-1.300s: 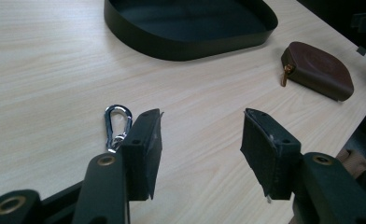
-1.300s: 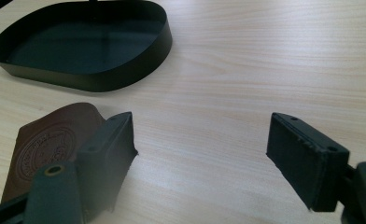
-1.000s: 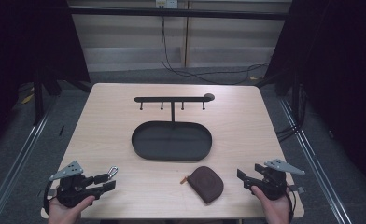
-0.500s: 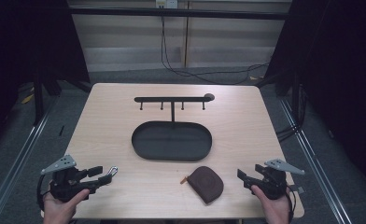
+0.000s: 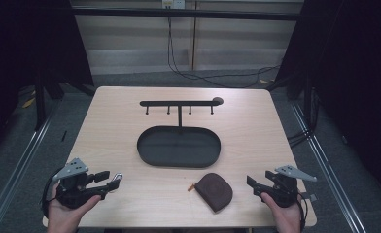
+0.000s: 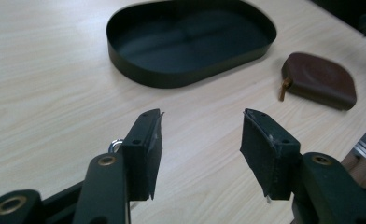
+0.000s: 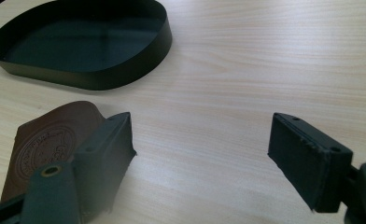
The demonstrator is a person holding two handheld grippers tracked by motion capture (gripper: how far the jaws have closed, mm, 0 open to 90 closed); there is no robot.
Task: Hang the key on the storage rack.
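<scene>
With both grippers' jaws standing apart, the right gripper (image 5: 254, 184) is hovering near the brown pouch (image 5: 215, 191) lying by the table's (image 5: 256, 121) front edge, so approaching low and level should be giving a secure pinch, left gripper (image 5: 112, 180) idling.

The high view looks forward and down over the whole table (image 5: 130, 111), while both gripper views skim low across it, sharing the oval tray (image 5: 179, 146) (image 6: 190, 42) (image 7: 83, 42).

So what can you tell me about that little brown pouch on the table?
The brown pouch looks like leather, rounded on one side like a half-moon, with a round stamped emblem on its face and a small tan pull tab at one corner. It lies flat and closed on the wooden table, just in front of the black oval tray without touching it. Neither gripper touches it.
</scene>
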